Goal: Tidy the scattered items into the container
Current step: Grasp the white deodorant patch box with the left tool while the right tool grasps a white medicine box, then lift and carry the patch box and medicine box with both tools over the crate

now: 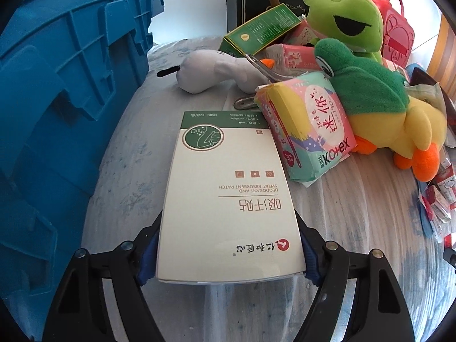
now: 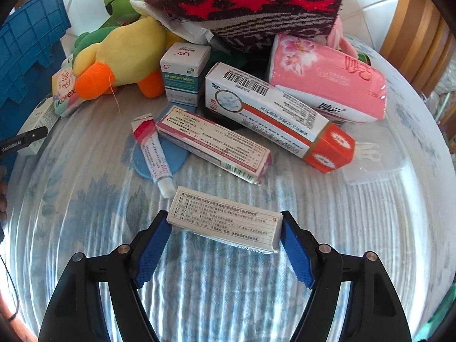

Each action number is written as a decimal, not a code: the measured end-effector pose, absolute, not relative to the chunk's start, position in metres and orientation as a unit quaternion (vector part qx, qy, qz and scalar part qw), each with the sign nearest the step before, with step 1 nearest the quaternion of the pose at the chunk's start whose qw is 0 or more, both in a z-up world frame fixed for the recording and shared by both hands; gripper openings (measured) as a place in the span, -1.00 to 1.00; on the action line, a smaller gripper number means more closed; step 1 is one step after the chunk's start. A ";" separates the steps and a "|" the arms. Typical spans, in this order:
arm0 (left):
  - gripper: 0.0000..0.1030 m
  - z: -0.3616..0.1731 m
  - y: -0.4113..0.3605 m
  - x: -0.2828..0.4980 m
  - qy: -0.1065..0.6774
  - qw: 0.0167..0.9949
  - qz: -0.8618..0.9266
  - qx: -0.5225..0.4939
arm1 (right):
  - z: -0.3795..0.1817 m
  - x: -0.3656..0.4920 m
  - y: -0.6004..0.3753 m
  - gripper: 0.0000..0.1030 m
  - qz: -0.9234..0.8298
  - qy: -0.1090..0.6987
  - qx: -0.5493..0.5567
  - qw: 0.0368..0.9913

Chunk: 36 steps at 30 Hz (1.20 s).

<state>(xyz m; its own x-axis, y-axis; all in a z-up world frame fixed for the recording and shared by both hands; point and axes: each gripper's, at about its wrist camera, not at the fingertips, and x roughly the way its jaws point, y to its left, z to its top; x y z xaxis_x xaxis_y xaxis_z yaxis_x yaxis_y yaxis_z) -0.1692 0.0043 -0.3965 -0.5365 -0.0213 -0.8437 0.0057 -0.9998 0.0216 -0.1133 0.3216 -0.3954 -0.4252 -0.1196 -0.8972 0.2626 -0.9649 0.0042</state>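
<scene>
My left gripper [image 1: 228, 253] is shut on a flat white and green sweat patch box [image 1: 228, 188], held just above the bedspread. The blue crate [image 1: 57, 91] stands close on its left. My right gripper [image 2: 225, 233] is shut on a small white medicine box [image 2: 225, 222] with Chinese print, low over the bedspread. Beyond it lie an ointment tube [image 2: 154, 154], a long pink-edged box [image 2: 213, 148] and an orange-ended box [image 2: 273, 116]. The left gripper and its box also show at the left edge of the right wrist view [image 2: 31, 136].
A pile sits behind: a green frog plush [image 1: 344, 20], a yellow duck plush [image 1: 379, 108], a Kotex pack [image 1: 307, 125], a white plush [image 1: 216, 68], a green carton [image 1: 262, 31], a pink tissue pack [image 2: 327, 79], a knitted hat [image 2: 256, 8], and a tablets box [image 2: 182, 74].
</scene>
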 end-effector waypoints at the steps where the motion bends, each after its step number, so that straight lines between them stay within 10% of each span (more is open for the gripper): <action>1: 0.51 -0.392 0.003 -0.170 -0.007 0.010 -0.877 0.481 | -0.393 -0.112 0.323 0.48 -0.842 0.067 0.523 0.113; 36: 0.48 -0.212 0.054 -0.084 -0.001 -0.027 -0.908 0.419 | -0.241 -0.084 0.344 0.48 -0.885 0.010 0.455 0.101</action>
<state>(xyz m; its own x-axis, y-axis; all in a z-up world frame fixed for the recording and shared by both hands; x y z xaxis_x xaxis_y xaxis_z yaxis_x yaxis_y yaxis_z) -0.0840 0.0544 -0.2118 -0.6474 0.0486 -0.7606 -0.0511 -0.9985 -0.0204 -0.0843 0.3438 -0.2412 -0.5665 -0.1692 -0.8065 0.1873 -0.9795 0.0739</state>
